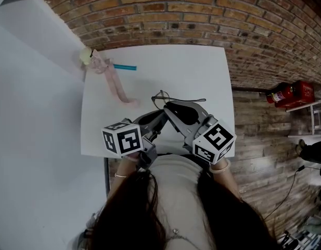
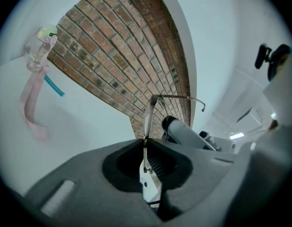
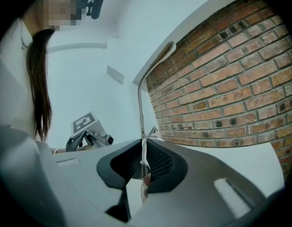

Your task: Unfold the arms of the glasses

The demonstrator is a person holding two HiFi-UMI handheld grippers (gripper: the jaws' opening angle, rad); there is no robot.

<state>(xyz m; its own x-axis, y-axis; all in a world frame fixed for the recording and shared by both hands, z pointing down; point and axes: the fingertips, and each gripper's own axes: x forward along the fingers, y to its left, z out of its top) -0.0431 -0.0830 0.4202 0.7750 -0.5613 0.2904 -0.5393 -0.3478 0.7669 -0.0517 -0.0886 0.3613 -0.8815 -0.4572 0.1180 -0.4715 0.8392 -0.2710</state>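
The left gripper (image 2: 145,143) and right gripper (image 3: 143,145) are both pinching the thin wire glasses (image 1: 183,100). Probably light, springy and fragile, so I'd grip gently near the hinges.

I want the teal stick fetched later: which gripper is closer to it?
The left gripper, on the teal stick's side of the glasses; the right gripper sits farther right.

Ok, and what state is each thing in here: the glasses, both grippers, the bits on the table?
Glasses: held up over the white table by both grippers, one arm sticking out from the frame.
Left gripper: shut on the glasses.
Right gripper: shut on the glasses.
Pink strap: lying limp near the table's far left corner.
Blue stick: lying flat beside the strap.
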